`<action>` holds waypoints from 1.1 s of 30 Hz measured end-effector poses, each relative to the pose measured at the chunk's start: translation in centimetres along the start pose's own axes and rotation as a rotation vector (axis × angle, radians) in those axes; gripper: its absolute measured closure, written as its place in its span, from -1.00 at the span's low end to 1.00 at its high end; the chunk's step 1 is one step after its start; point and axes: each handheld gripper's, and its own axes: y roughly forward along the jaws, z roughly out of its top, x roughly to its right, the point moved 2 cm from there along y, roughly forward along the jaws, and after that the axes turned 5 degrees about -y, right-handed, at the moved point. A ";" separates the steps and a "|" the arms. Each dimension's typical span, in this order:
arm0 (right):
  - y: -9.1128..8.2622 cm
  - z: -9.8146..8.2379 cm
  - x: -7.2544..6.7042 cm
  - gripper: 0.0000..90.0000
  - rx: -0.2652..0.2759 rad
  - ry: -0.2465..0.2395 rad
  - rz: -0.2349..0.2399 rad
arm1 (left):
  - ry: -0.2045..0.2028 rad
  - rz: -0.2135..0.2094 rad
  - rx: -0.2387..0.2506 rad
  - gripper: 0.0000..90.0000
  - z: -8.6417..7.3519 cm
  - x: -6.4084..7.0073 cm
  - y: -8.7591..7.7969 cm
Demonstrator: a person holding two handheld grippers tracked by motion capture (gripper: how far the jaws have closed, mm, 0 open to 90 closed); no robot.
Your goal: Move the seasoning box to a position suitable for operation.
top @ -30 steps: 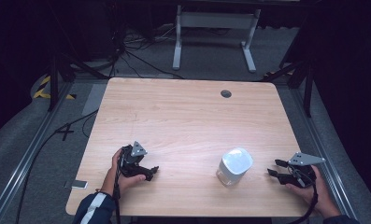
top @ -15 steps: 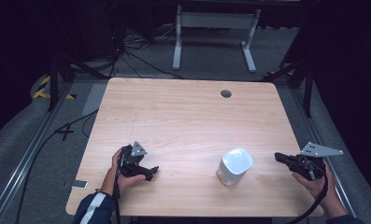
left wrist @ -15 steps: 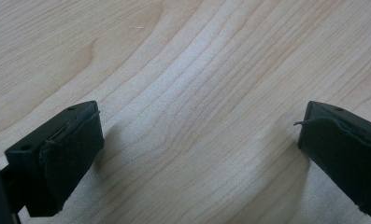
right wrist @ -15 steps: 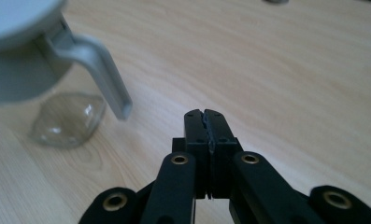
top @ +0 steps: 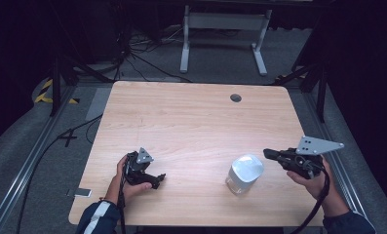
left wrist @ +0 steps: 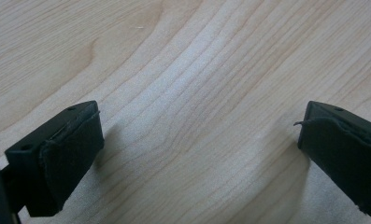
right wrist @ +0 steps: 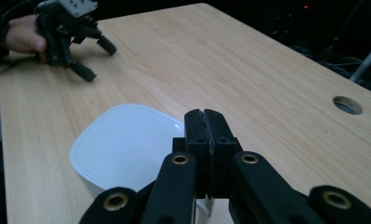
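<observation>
A white tub with a white lid (top: 244,173) stands upright near the table's front right. My right gripper (top: 270,154) is held above the table just right of the tub, jaws shut on nothing and pointing at it. In the right gripper view the shut right gripper (right wrist: 205,119) hangs over the tub's near edge, with the lid (right wrist: 122,144) below and to the left. My left gripper (top: 158,180) rests low at the front left, jaws open. In the left gripper view the left gripper (left wrist: 197,154) stands wide open just above bare wood.
The light wooden table (top: 191,122) has a round cable hole (top: 236,98) at the back right. A phone-like object (top: 79,193) lies on the floor left of the table. A metal stand (top: 222,22) sits beyond the far edge. Cables trail on the floor at left.
My right gripper has risen from the table's front right, and its tip has swung left toward the white tub. The left gripper and the tub have not moved.
</observation>
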 end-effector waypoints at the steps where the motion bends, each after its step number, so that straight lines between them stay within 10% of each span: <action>1: 0.4 0.0 -0.3 1.00 -0.010 -0.020 0.008 | -0.003 -0.002 -0.002 -0.99 0.0 0.0 0.0; 17: 2.2 -1.3 -0.3 1.00 -0.074 -0.008 0.024 | -0.015 0.005 0.001 -0.97 0.0 0.3 0.0; 24: 2.1 -1.8 0.1 1.00 -0.049 0.013 0.021 | 0.076 -0.035 0.022 -0.24 1.1 2.8 -0.2; 33: 2.2 -2.2 0.3 1.00 -0.051 0.021 0.001 | 0.175 -0.205 0.148 0.49 5.3 8.0 -0.7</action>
